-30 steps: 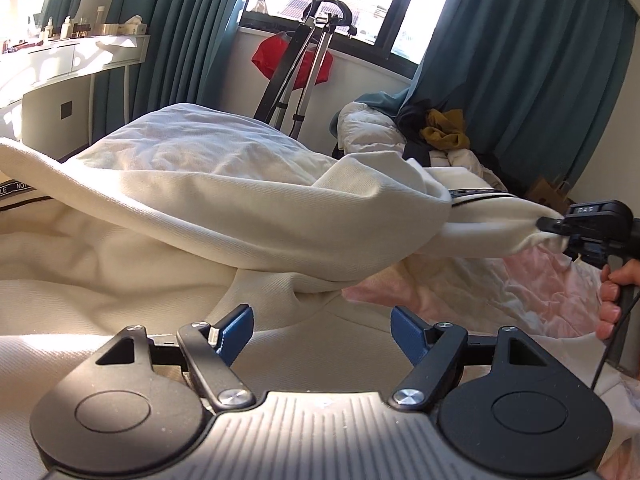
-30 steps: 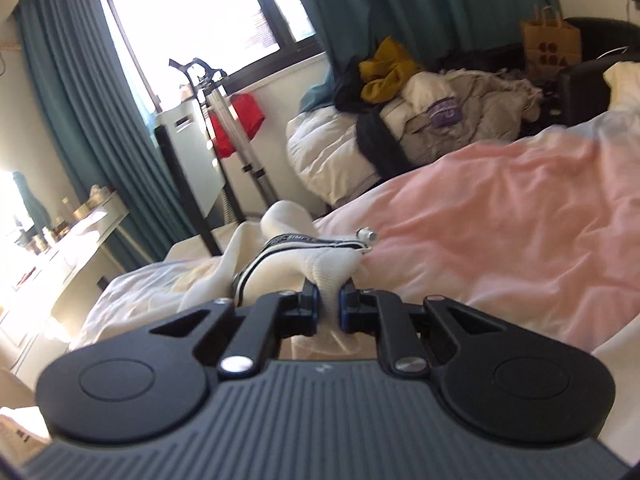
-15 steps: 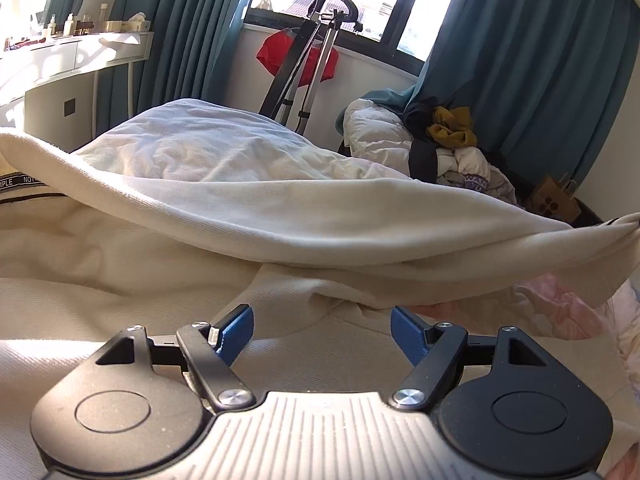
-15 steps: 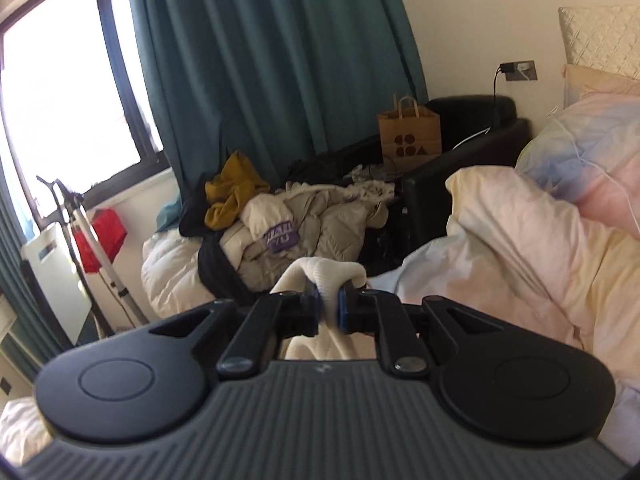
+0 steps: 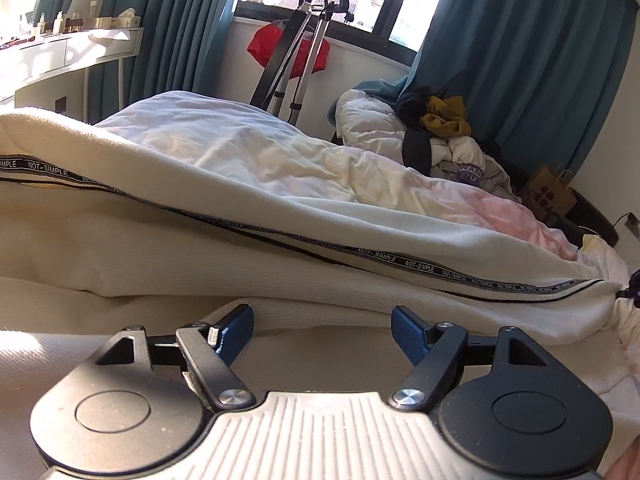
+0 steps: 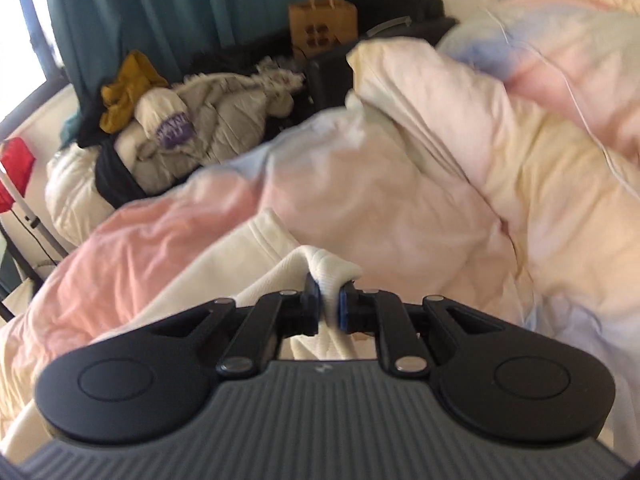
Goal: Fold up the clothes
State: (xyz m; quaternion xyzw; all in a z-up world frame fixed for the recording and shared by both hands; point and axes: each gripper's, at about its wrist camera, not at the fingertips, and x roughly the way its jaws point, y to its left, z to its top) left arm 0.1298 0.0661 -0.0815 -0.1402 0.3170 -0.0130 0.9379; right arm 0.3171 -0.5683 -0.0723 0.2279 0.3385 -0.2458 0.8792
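Pinching the ribbed cuff of a cream sweatshirt, the right gripper has dropped low over the pink duvet, laying out flat the sleeve that hung raised half a second ago. The left gripper stays spread wide, empty, over the garment's body.
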